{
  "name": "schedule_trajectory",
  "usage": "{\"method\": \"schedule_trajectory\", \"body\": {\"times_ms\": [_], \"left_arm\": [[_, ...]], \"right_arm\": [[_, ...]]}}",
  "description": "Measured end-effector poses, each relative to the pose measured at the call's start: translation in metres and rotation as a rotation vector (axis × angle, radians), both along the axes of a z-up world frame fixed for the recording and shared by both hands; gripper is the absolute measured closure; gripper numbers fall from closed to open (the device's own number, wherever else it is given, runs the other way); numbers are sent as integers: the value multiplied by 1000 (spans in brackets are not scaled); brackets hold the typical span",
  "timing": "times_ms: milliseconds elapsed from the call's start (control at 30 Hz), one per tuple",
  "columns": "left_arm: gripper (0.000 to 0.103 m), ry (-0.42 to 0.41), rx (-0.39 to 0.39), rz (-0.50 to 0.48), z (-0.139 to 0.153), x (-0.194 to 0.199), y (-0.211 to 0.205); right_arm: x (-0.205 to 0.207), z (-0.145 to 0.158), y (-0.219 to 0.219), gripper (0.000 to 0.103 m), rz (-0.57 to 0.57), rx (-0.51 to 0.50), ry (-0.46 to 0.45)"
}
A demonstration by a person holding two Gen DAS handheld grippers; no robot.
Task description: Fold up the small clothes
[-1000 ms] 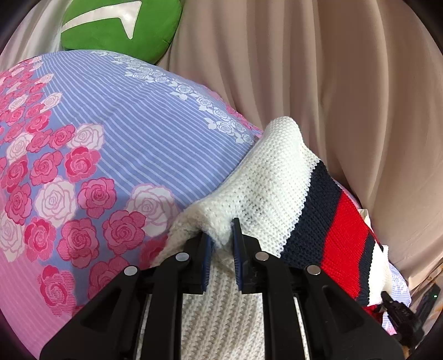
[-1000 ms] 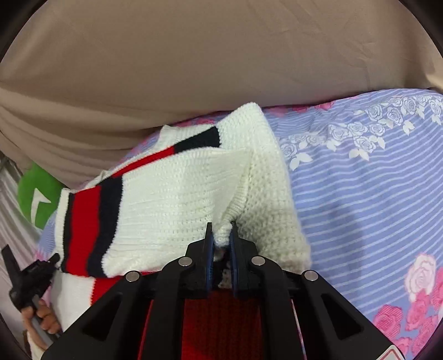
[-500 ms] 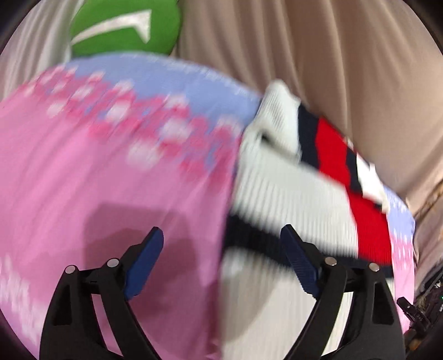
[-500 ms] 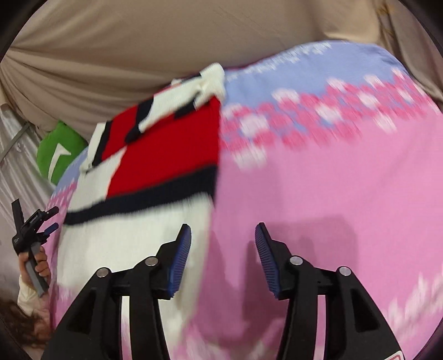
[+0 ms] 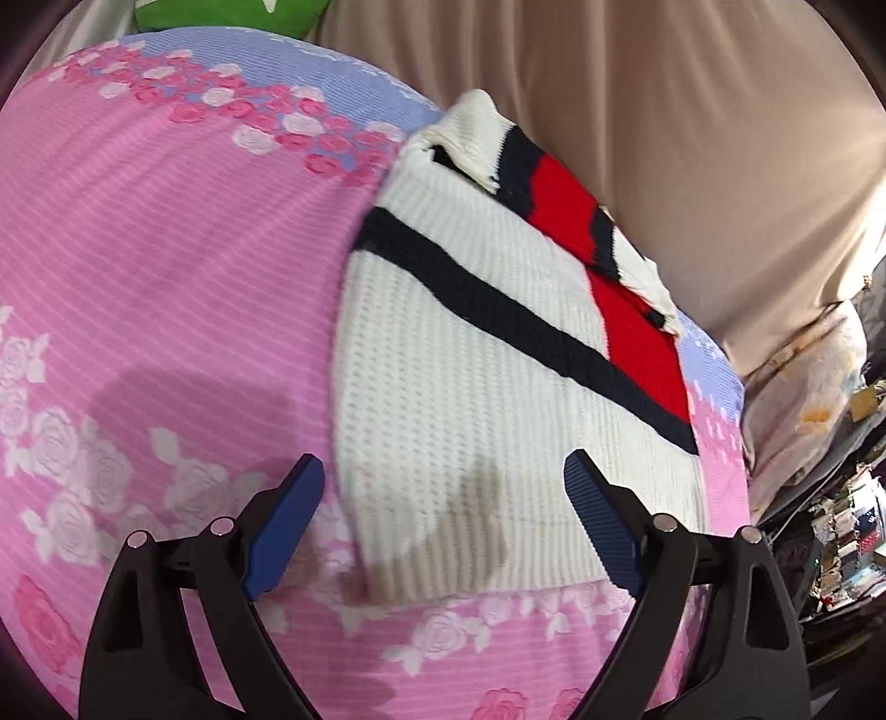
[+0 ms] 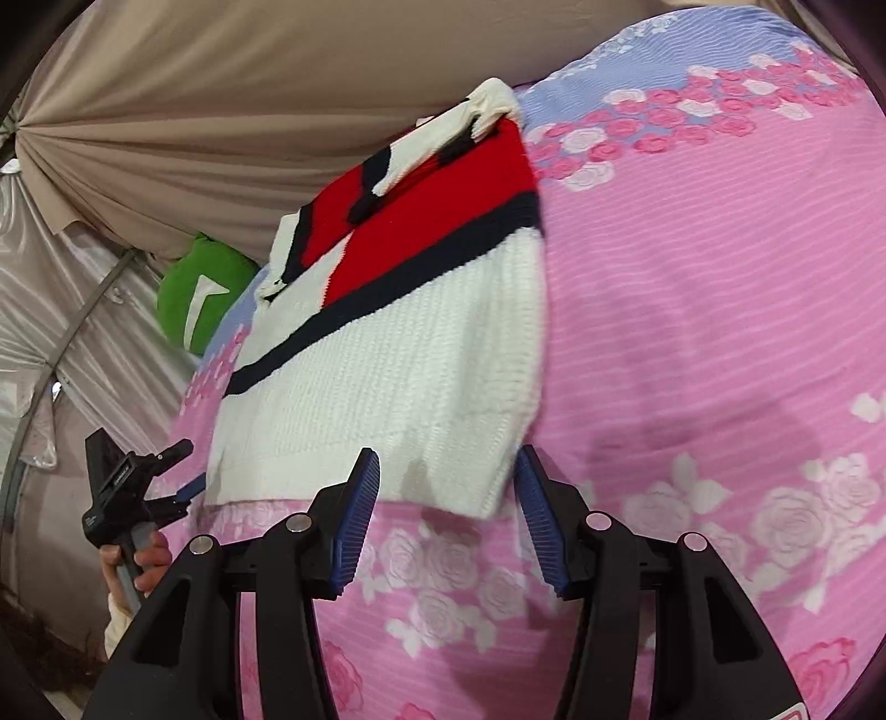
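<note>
The knitted sweater (image 5: pixel 487 399), white with a navy stripe and a red block, lies folded flat on the pink and lilac rose-print bedsheet (image 5: pixel 166 249), its sleeves tucked across the far end. The left gripper (image 5: pixel 443 526) hovers over the sweater's near hem with its blue pads spread wide, holding nothing. The right gripper (image 6: pixel 448 515) hangs near the same hem at the other corner, jaws likewise parted and empty. A green cushion (image 6: pixel 194 299) sits beyond the bed against the beige curtain (image 5: pixel 692 138).

The green cushion (image 5: pixel 232 16) is cut off by the frame's top edge.
</note>
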State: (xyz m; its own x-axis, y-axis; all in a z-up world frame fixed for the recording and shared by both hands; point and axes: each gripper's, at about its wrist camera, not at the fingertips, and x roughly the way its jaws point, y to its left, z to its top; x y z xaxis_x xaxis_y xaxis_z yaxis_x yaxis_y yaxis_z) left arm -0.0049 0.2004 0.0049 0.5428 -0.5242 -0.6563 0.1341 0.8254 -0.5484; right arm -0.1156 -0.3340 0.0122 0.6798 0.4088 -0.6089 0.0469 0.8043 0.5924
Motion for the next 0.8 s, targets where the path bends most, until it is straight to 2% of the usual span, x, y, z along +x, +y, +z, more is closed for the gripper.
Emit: {"method": "schedule_trajectory", "body": {"times_ms": [67,100,133,167,200,233,267,367,533,633,800], "left_arm": [[21,-7,-20,-8,-2,-1,-6],[30,-7,-25,-11,-2,0,-10],[44,-5,-28,-18,-3,3,-12],[51,3,-30,-23,-5,5,-13],[65,12,-35,-27,-6,7,-14],[81,20,-40,-28,-8,9,-14],[86,26,-48,-28,-9,11,-14],[90,-2,-63,-19,-1,7,-11],[92,-156,-51,-33,39,-25,-7],[92,-231,-69,-67,62,-48,-4],[92,-407,-116,-137,105,-105,11]], "right_arm": [[7,0,3,51,11,20,-7],[10,0,4,52,14,29,-8],[14,0,5,57,17,36,-11],[18,-1,6,66,23,44,-9],[21,-2,7,70,29,48,-8],[24,-2,9,82,32,49,-8],[26,-2,11,93,37,47,-11],[20,9,15,97,21,12,-76],[-15,46,11,98,-3,14,-294],[-37,63,7,98,-17,6,-389],[-90,96,1,98,47,25,-586]]}}
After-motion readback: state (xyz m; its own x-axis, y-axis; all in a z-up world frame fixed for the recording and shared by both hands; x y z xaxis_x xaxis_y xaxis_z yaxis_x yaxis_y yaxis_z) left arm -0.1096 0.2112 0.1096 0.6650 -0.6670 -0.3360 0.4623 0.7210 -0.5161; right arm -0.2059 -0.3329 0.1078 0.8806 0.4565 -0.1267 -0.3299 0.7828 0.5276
